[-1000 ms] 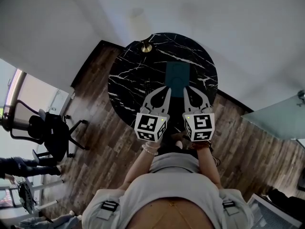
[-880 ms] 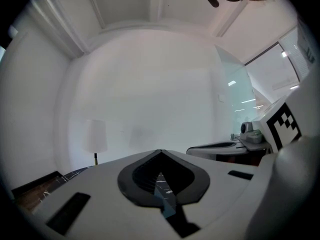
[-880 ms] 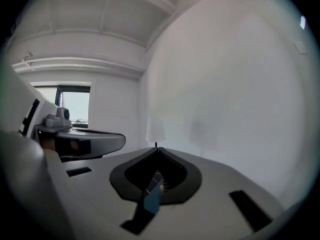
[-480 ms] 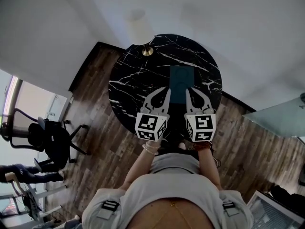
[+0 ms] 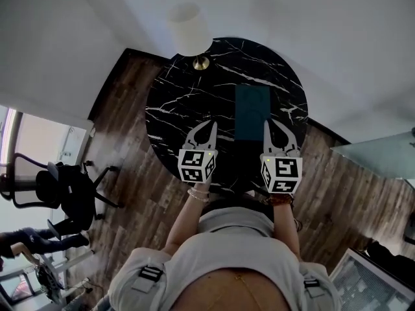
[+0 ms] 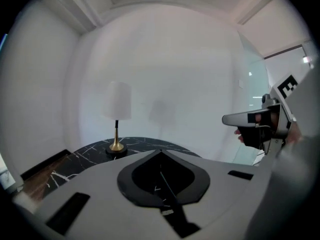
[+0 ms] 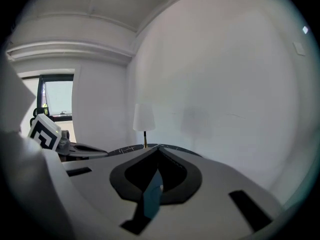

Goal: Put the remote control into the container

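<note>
A dark teal rectangular container [image 5: 253, 112] lies on the round black marble table [image 5: 188, 102], right of its middle. I cannot make out a remote control in any view. My left gripper [image 5: 212, 123] is shut and empty, hovering over the table's near part, left of the container; its jaws meet at the tip [image 6: 160, 151]. My right gripper [image 5: 267, 122] is shut too, its tip by the container's near right corner. In the right gripper view its jaws [image 7: 158, 147] meet, and teal from the container [image 7: 150, 196] shows through the gap behind them.
A lamp with a white shade [image 5: 190, 30] and brass base [image 5: 201, 62] stands at the table's far edge. An office chair [image 5: 65, 190] and a person [image 5: 26, 238] are at the left on the wooden floor. A glass panel [image 5: 382, 154] stands at the right.
The two grippers have spread apart: the left one went left and down, the right one slightly right. The head view shifted, so the lampshade shows more fully.
</note>
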